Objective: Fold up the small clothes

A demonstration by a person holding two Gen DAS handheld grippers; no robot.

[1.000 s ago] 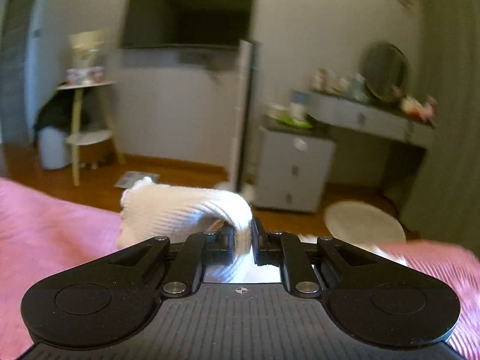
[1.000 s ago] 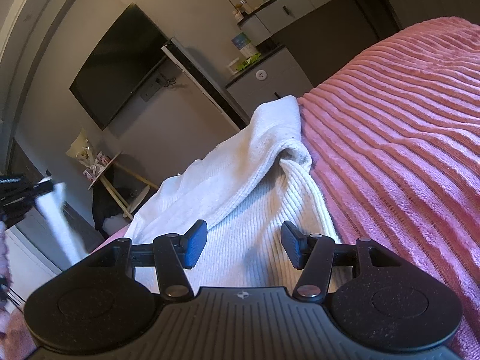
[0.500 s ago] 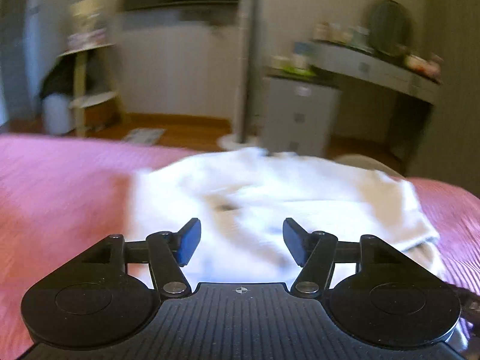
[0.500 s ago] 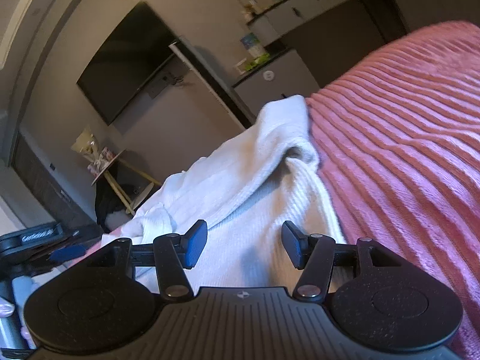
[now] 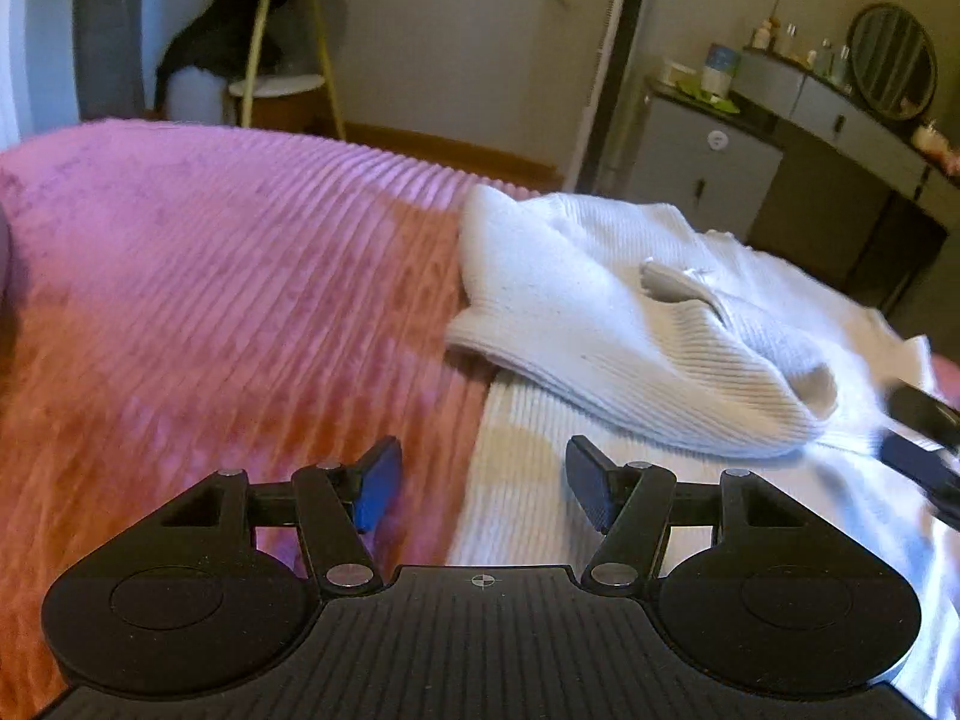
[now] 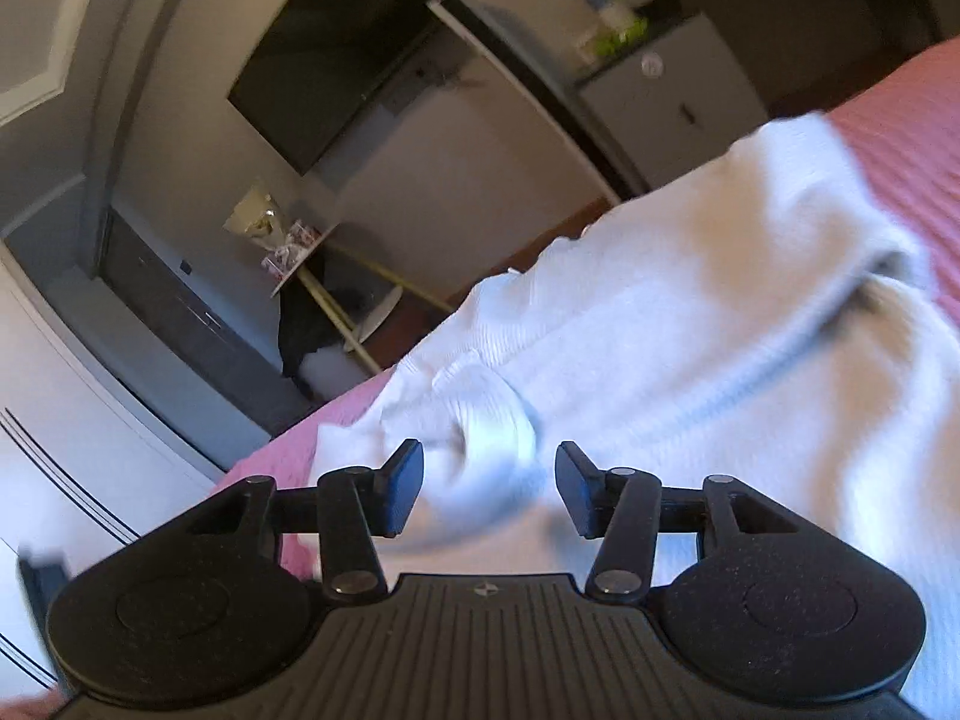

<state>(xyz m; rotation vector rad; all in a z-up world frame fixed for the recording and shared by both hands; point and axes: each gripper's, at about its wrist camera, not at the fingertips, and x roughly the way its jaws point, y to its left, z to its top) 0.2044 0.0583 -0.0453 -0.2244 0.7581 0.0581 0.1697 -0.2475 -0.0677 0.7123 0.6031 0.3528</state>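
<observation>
Left wrist, white sweater (image 5: pixel 630 324) just beyond open left tool (image 5: pixel 483 489)

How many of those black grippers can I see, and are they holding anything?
2. The left gripper hovers open over the left edge of the white sweater on the pink blanket. The right gripper hovers open above its folded sleeve.

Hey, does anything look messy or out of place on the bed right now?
The white sweater lies rumpled on the pink bedspread: one sleeve flopped loosely across the body, not yet a neat fold. Nothing spilled or damaged.
</observation>
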